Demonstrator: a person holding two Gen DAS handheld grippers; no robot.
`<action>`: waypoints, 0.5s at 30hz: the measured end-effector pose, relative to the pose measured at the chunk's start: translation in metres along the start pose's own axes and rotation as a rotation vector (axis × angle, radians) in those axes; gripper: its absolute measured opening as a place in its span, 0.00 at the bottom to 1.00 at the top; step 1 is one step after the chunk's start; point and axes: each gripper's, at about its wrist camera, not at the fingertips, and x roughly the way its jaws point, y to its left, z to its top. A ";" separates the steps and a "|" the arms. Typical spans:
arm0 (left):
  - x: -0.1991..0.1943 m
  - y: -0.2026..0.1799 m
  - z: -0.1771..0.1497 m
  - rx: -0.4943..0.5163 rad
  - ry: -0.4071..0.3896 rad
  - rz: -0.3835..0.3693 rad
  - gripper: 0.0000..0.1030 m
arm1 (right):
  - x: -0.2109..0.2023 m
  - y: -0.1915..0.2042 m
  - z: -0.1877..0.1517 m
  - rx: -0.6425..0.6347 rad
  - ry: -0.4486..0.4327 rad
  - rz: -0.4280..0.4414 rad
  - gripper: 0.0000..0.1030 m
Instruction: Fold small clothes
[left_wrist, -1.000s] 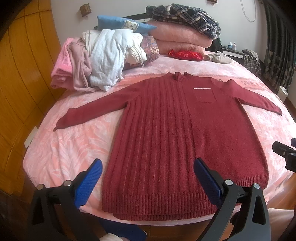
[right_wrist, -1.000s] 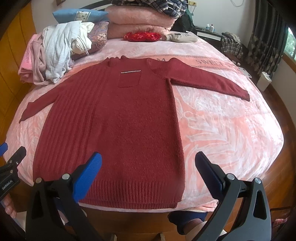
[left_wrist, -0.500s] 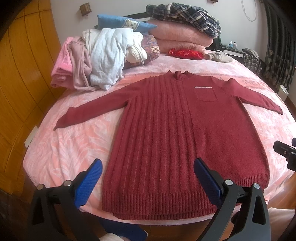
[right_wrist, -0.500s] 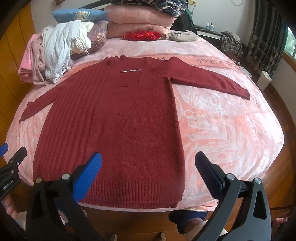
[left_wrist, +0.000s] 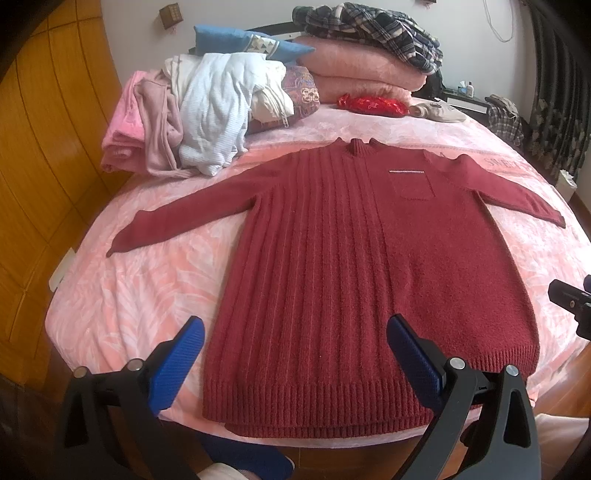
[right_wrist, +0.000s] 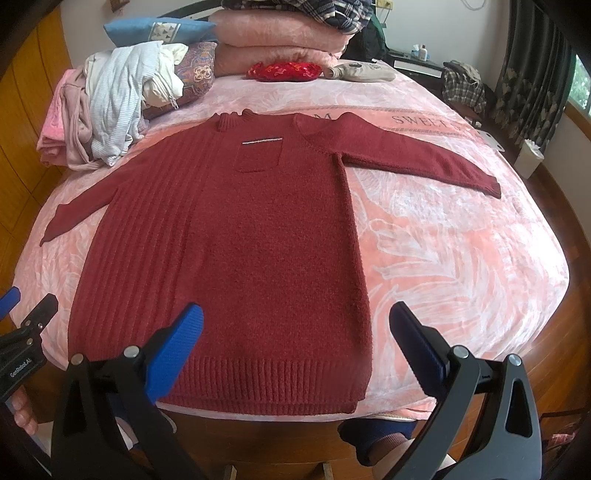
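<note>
A dark red knitted sweater lies flat and face up on the pink bedspread, both sleeves spread out, hem at the near edge. It also shows in the right wrist view. My left gripper is open and empty, above the hem's left half. My right gripper is open and empty, above the hem's right corner. The right gripper's tip shows in the left wrist view; the left gripper's tip shows in the right wrist view.
A heap of unfolded clothes lies at the bed's far left. Folded pink blankets with a plaid garment on top, a blue pillow and a red cushion sit at the head. A wooden wall runs along the left.
Nearly nothing. Both grippers stay open near the hem; the views shift only slightly.
</note>
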 end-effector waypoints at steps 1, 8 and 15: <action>0.000 0.000 0.000 0.000 0.000 0.000 0.96 | 0.000 0.000 0.000 0.000 0.001 -0.001 0.97; 0.001 0.000 -0.002 0.001 0.003 0.001 0.96 | 0.000 0.000 0.000 0.000 0.002 0.001 0.97; 0.001 0.000 -0.001 0.000 0.001 0.001 0.96 | -0.001 0.001 0.000 0.000 0.004 0.003 0.97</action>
